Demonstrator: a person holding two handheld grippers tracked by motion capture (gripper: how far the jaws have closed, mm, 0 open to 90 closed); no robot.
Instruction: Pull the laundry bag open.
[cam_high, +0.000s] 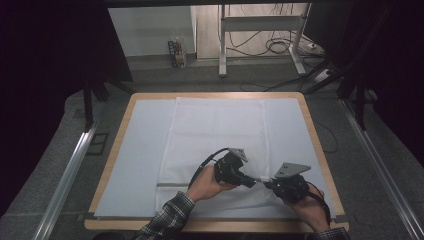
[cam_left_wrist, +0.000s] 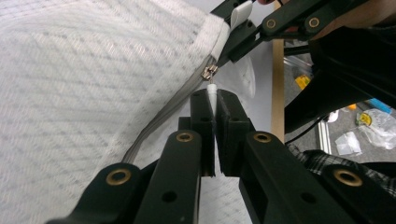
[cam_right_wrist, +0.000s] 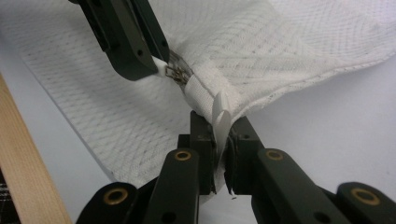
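The white mesh bag (cam_high: 215, 145) lies flat along the middle of the tabletop (cam_high: 117, 145), on a pale sheet (cam_high: 142, 150), and its corner toward the near right corner of the tabletop is lifted between the two grippers. In the left gripper view the grey zipper (cam_left_wrist: 168, 114) runs along the bag's edge to a small metal slider (cam_left_wrist: 209, 72), from which a white pull tab (cam_left_wrist: 212, 91) hangs; most of that tab is hidden inside the grip. The left gripper (cam_left_wrist: 213, 100) has its fingers closed tight on this tab, while the right gripper (cam_right_wrist: 220, 126) has its fingers pinched on the bag's white hem (cam_right_wrist: 208, 95) and a folded white tag (cam_right_wrist: 220, 109) just beyond the zipper's end. In the high view the left gripper (cam_high: 252, 181) and the right gripper (cam_high: 267, 184) meet tip to tip near the tabletop's near edge, too small there to read the grip. Both forearms come in from that near edge, the left in a plaid sleeve (cam_high: 167, 217), each hand wrapped around its gripper's body, fingers pointing level toward each other. Beyond the far edge stand a metal frame (cam_high: 260, 35) and loose cables (cam_high: 272, 45) on the floor, and a small carton (cam_high: 177, 52) is blurred.
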